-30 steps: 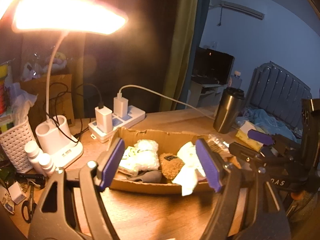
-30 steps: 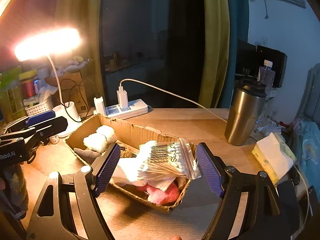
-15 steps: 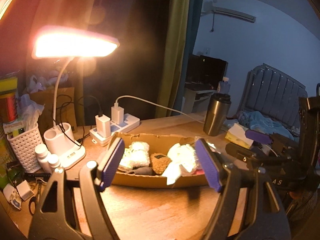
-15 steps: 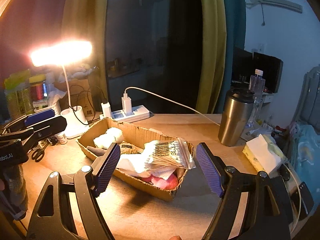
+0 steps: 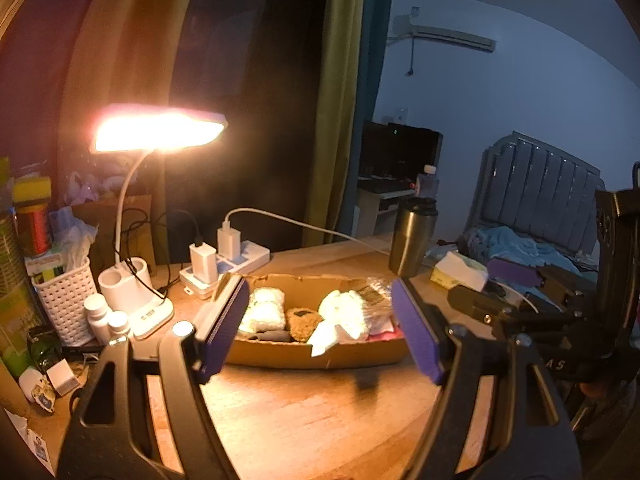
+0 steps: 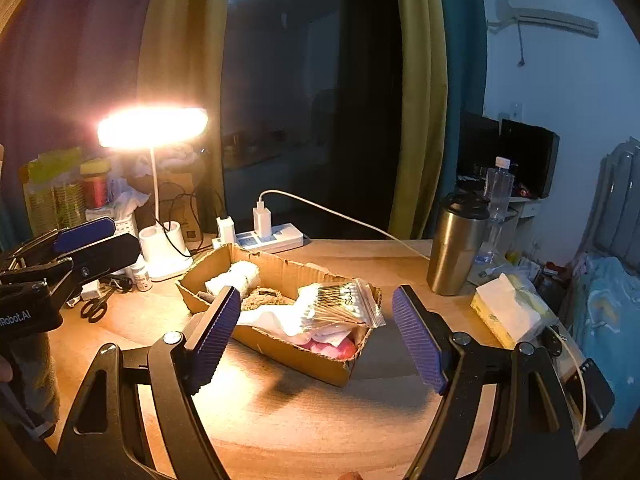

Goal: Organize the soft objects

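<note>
A shallow cardboard box (image 5: 320,354) (image 6: 288,354) sits on the wooden desk. It holds a white fluffy roll (image 5: 262,310) (image 6: 234,276), a brown fuzzy piece (image 5: 302,322) (image 6: 260,300), white tissue (image 5: 344,320) (image 6: 280,318), a bag of cotton swabs (image 6: 340,304) (image 5: 376,300) and something pink (image 6: 332,348). My left gripper (image 5: 320,332) hangs open in front of the box with nothing between its fingers. My right gripper (image 6: 316,332) is also open and empty, back from the box's near corner. Each gripper shows in the other's view, the right (image 5: 504,284) and the left (image 6: 76,248).
A lit desk lamp (image 5: 160,132) stands at the back left beside a power strip with chargers (image 5: 224,258), a white basket (image 5: 64,300), small bottles (image 5: 98,318) and scissors (image 6: 94,308). A steel tumbler (image 6: 456,246) and a tissue pack (image 6: 508,310) stand to the right.
Both grippers have drawn back and risen from the box, which now looks smaller and farther off. Their jaws stay equally wide. Nothing in the box has moved.
</note>
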### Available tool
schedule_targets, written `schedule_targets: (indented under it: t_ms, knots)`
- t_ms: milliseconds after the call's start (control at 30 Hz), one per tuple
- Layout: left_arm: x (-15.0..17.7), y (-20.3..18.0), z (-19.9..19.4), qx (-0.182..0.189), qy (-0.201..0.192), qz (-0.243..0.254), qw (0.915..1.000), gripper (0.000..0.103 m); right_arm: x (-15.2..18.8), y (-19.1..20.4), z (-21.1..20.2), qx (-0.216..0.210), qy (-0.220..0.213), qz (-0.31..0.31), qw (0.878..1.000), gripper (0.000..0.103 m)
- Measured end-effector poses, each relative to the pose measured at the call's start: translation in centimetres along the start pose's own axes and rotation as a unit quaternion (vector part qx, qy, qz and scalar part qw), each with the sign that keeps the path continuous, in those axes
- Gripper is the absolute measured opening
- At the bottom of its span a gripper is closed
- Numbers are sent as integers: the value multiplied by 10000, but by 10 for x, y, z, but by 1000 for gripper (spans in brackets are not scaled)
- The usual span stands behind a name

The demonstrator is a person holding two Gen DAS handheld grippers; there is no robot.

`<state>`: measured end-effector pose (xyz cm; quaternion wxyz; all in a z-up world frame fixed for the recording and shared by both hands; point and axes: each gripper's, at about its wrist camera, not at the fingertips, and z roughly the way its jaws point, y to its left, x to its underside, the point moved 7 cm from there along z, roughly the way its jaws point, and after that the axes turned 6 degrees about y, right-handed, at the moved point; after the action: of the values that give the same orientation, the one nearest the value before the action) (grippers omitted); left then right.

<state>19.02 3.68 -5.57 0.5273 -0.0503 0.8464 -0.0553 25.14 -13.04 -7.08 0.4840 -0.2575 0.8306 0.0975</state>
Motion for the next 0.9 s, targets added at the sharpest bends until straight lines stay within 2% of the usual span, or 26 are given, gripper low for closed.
schedule_targets:
  t_ms: [900]
  knots:
    - [4,-50,-83,188,-330,379,9986,75,11,2,-100,268,-570,50,9980,81]
